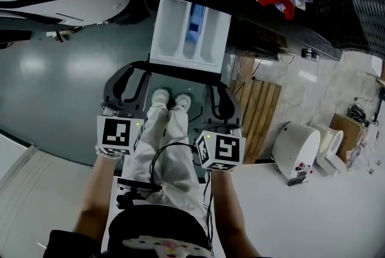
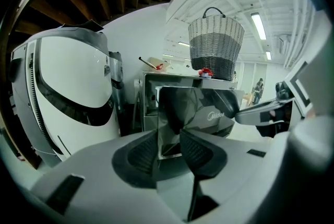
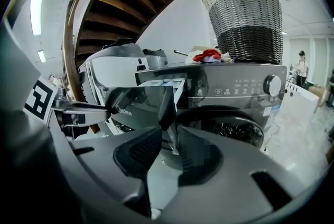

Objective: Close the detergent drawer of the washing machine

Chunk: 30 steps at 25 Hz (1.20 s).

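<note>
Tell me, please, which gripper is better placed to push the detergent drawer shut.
Probably the left gripper: in the head view its open jaws stand right at the front left corner of the drawer. The right gripper sits slightly further back. The margin is small.

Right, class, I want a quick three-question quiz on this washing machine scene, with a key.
1. True or false: the detergent drawer is pushed fully in.
2. What stands on the washing machine? A: a bucket; B: a woven basket; C: a kettle.
3. Which part do the left gripper and right gripper both face?
Key: 1 false, it is pulled out. 2 B. 3 the drawer's dark front panel.
</note>
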Tool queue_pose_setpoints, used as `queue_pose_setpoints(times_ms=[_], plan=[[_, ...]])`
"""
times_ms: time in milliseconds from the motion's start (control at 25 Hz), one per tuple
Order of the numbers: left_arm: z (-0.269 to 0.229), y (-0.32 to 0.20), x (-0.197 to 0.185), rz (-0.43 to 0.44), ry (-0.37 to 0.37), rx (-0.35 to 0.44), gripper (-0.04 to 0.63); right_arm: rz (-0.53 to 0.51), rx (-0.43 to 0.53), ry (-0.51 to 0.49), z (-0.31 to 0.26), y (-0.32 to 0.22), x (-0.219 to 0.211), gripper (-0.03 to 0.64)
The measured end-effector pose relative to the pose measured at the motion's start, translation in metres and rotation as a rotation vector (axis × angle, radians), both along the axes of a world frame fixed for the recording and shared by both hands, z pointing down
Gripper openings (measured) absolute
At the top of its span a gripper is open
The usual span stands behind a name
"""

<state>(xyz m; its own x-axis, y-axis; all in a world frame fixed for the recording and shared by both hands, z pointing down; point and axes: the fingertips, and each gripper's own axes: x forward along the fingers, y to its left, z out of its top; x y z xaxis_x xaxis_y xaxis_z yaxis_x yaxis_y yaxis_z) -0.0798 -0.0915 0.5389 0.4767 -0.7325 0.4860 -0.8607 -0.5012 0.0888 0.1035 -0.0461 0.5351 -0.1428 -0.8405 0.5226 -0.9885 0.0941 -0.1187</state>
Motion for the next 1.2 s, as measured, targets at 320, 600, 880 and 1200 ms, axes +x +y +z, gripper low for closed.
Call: queue_pose_setpoints(times_ms=[320,600,880,1200], plan=[[0.000,-0.002,0.000,0.004,-0.020,-0.009,0.144,0.015,-0.009,0.009,0.001,-0.001,0.000,0.095],[0.000,-0.013,0.001,0.001,-0.024,-0.005,0.143,0.032,-0.003,0.009,0.000,-0.012,0.000,0.095],[-0.003,-0.030,0.004,-0.015,-0.017,0.008,0.144,0.034,0.016,0.021,-0.002,-0.028,0.003,0.095],[-0.004,-0.056,0.008,-0.028,-0.017,0.034,0.144,0.041,0.043,0.038,-0.002,-0.054,0.008,0.095]])
